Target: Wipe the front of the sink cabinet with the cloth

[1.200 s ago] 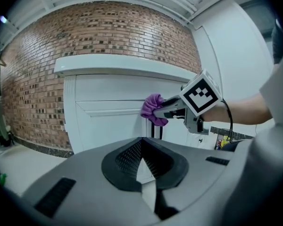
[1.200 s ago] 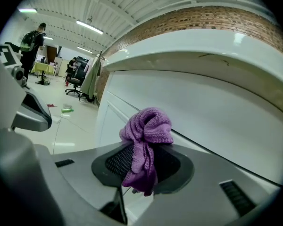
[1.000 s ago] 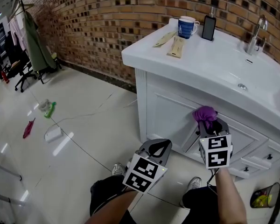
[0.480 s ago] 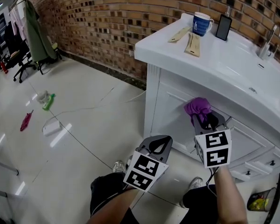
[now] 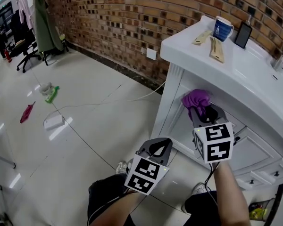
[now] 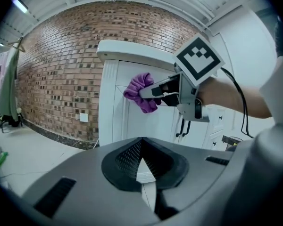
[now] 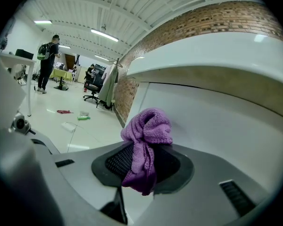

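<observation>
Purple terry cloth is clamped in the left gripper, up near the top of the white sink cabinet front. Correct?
Wrong gripper. The purple terry cloth is clamped in the right gripper, up near the top of the white sink cabinet front. The right gripper view shows it between those jaws; the left gripper is shut on nothing.
</observation>
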Demonstrator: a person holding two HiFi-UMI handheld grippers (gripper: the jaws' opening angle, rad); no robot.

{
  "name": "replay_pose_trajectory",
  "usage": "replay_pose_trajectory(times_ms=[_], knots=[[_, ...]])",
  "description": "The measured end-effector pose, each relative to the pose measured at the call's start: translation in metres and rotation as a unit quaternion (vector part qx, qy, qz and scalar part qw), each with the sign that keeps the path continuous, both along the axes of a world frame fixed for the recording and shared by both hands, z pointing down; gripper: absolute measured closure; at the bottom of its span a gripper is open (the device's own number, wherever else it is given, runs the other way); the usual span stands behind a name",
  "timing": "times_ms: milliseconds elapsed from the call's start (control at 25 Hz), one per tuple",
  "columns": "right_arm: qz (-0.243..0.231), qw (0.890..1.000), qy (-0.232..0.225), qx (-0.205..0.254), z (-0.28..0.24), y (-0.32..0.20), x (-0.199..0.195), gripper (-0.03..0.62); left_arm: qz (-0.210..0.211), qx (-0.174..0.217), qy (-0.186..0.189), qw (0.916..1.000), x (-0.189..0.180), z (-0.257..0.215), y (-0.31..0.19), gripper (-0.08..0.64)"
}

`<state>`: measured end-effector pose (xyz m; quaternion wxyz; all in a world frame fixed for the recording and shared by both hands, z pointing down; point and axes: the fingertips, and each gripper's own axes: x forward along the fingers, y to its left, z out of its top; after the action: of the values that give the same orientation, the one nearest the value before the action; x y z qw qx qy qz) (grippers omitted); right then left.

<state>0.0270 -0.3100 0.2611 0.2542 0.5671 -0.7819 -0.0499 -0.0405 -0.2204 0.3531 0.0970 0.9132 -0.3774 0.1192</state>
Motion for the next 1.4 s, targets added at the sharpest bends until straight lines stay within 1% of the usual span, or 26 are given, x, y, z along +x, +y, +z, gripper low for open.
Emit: replay_pose_trajectory(times_ms=[240, 400, 560, 720, 920, 1080, 1240, 1400], knots=[[-0.014, 1.0, 0.009, -0.003, 0.003, -0.02, -0.031, 0.476, -0.017, -0.008, 0.02, 0.9996, -0.016, 0.01, -0.013, 0.558], [-0.026, 0.999, 0.019, -0.016, 0.017, -0.028, -0.047, 0.476, -0.021, -0.013, 0.029, 0.9993, -0.021, 0.018, -0.017, 0.558], [-0.027, 0.998, 0.035, -0.037, 0.046, -0.029, -0.048, 0.476, -0.019, -0.027, 0.029, 0.999, -0.022, 0.034, -0.018, 0.558], [-0.029, 0.998, 0.045, -0.044, 0.064, -0.027, -0.048, 0.476, -0.014, -0.034, 0.027, 0.9989, -0.02, 0.042, -0.019, 0.558], [-0.008, 0.999, 0.03, -0.037, 0.062, -0.017, -0.028, 0.476, 0.001, -0.029, 0.024, 0.9993, -0.01, 0.042, -0.014, 0.558], [0.021, 0.999, 0.013, -0.042, 0.064, -0.007, -0.002, 0.476, 0.011, -0.02, 0.018, 0.9996, 0.0, 0.04, -0.011, 0.558], [0.048, 0.998, 0.013, -0.047, 0.064, 0.008, 0.028, 0.476, 0.024, -0.019, 0.014, 0.9994, 0.013, 0.04, -0.005, 0.558], [0.082, 0.995, -0.001, -0.052, 0.062, 0.023, 0.054, 0.476, 0.038, -0.013, 0.009, 0.9991, 0.026, 0.039, 0.0, 0.558]])
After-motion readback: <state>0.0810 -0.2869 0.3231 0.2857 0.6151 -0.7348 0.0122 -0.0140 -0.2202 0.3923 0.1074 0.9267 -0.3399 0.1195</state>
